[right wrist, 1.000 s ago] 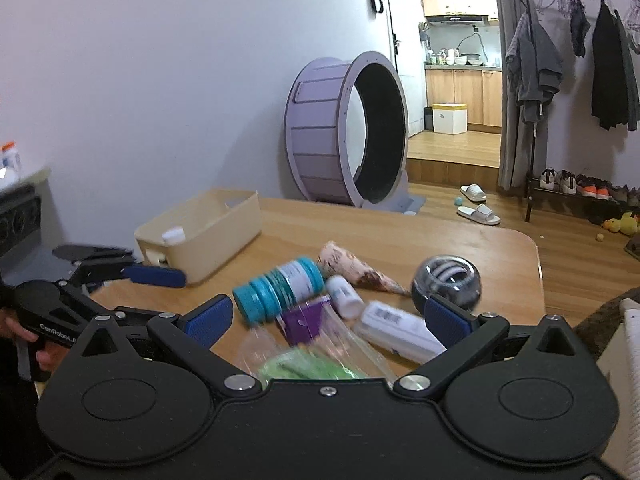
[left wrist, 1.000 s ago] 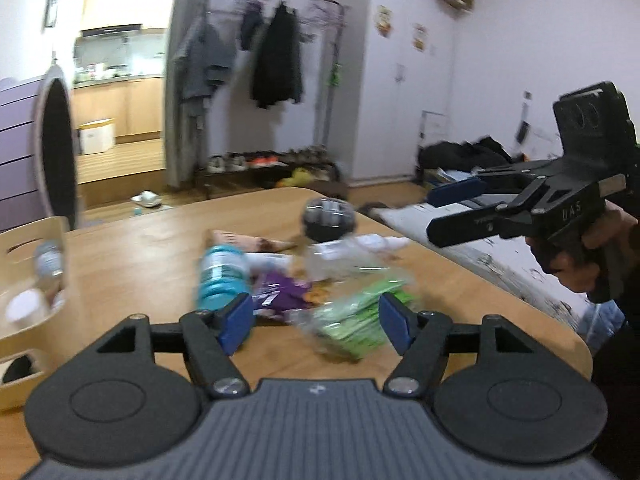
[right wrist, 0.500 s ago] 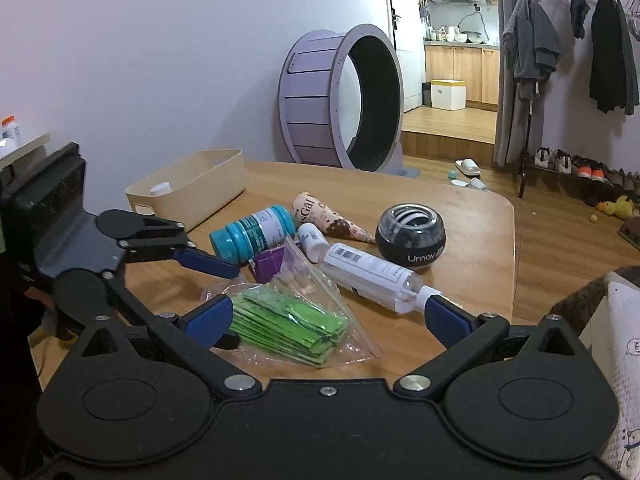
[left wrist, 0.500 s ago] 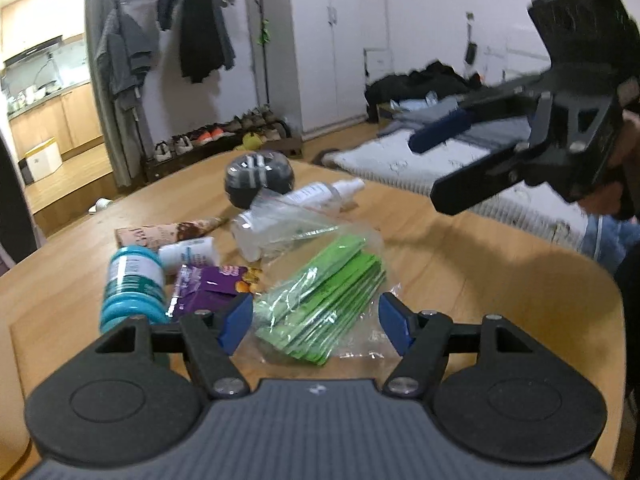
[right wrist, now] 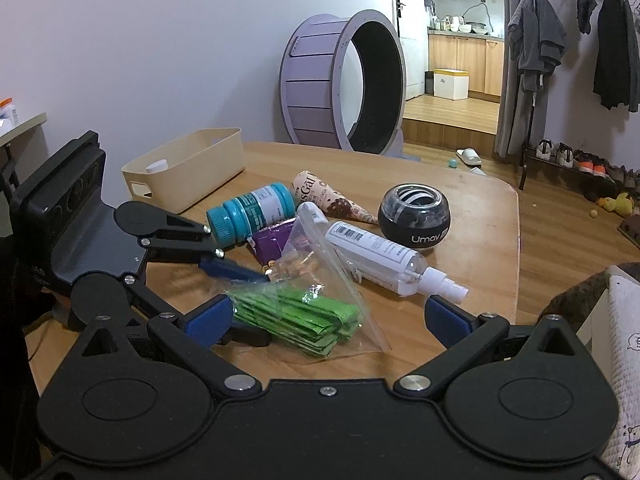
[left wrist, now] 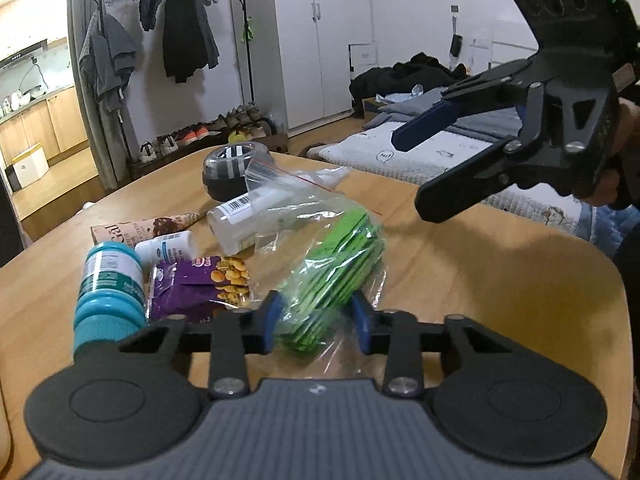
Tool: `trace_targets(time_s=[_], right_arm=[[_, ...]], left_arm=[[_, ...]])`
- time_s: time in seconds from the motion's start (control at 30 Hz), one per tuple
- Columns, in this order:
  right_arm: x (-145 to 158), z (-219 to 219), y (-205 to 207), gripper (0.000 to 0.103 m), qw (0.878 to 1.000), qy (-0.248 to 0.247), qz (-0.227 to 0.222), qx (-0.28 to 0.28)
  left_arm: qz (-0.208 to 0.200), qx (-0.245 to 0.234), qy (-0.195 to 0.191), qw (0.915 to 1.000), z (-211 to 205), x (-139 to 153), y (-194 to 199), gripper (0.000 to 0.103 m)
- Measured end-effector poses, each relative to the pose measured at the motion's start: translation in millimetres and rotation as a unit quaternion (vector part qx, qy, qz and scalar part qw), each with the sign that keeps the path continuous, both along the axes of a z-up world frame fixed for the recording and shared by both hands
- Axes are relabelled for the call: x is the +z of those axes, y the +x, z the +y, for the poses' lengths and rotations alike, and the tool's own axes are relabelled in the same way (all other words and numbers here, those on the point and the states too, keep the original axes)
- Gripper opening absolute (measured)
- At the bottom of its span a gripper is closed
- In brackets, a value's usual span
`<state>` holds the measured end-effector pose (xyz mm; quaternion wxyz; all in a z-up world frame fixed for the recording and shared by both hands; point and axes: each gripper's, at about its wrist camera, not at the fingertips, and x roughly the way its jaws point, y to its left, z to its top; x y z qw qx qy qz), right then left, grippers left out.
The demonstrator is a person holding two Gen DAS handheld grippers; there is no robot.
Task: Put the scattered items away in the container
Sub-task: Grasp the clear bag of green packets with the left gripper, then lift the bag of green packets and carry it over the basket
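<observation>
The step in hand is judged to be the taking up of the clear bag of green packets (left wrist: 340, 264), which lies on the wooden surface (left wrist: 480, 280) at the near edge of the scattered pile, well apart from the beige container (right wrist: 188, 168) at the far left corner. The left tool (left wrist: 316, 322) is set low over the near end of the bag, and its jaws have just been closing, with the bag between them; in the left wrist view the blue pads (left wrist: 270, 320) are seen against the plastic on either side, so the bag is taken to be grasped, though how firmly cannot be told. The right tool (right wrist: 328, 320) is held above the surface with its jaws spread wide, and nothing is held or touched by it. Beside the bag lie a purple snack packet (left wrist: 200, 280), a teal-capped bottle (left wrist: 108, 292), a clear spray bottle (right wrist: 380, 256), a cone-shaped wrapper (right wrist: 328, 196), a small white tube (left wrist: 166, 246) and a black gyro ball (right wrist: 414, 216), all still outside the container, in which one small white-capped item is already seen. For the next move, a lift clear of the neighbouring items and a carry to the container would be called for; since the plastic is slack and slippery, a secure pinch would be needed so that the bag is not dropped.
</observation>
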<state>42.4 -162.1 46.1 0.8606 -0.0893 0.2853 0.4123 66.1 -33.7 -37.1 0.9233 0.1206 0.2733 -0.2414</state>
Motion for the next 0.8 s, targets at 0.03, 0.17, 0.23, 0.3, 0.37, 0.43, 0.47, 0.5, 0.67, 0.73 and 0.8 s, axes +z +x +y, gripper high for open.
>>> trace_targets(time_s=[0.03,0.17,0.23,0.3,0.37,0.43,0.47,0.5,0.67,0.73,0.8], right_arm=[[0,0,0,0.103,1.000,0.001,0.000,0.000],[4,-3,0,0.103,1.000,0.009,-0.001,-0.002],[6,-3,0,0.103,1.000,0.017,-0.002,-0.002],[9,-3,0,0.103,1.000,0.024,-0.003,-0.001],[13,-3,0,0.103,0.999,0.034,-0.002,0.001],[16,-2,0,0.103,0.999,0.043,-0.001,0.003],[18,-2,0,0.103,0.999,0.048,-0.001,0.003],[19,-1,0,0.103,0.999,0.054,-0.001,0.004],[26,10,3,0.103,0.996,0.084,0.002,0.001],[29,17,4,0.103,0.995,0.097,0.004,0.000],[31,25,4,0.103,0.994,0.109,0.007,0.003]], left_arm=[[-0.002,0.003,-0.006,1.0000,2,1,-2,0.025],[-0.017,0.016,-0.023,0.9995,9,9,-11,0.010],[-0.025,0.024,-0.030,0.9990,13,13,-15,0.009],[-0.032,0.031,-0.037,0.9983,18,18,-21,0.008],[-0.042,0.040,-0.046,0.9972,25,24,-28,0.008],[-0.054,0.051,-0.058,0.9956,33,32,-35,0.008],[-0.060,0.057,-0.065,0.9945,39,36,-39,0.008],[-0.067,0.062,-0.072,0.9932,44,41,-42,0.008],[-0.109,0.109,-0.100,0.9829,74,65,-59,0.008],[-0.121,0.136,-0.107,0.9774,88,72,-64,0.008],[-0.129,0.169,-0.114,0.9704,104,77,-67,0.008]])
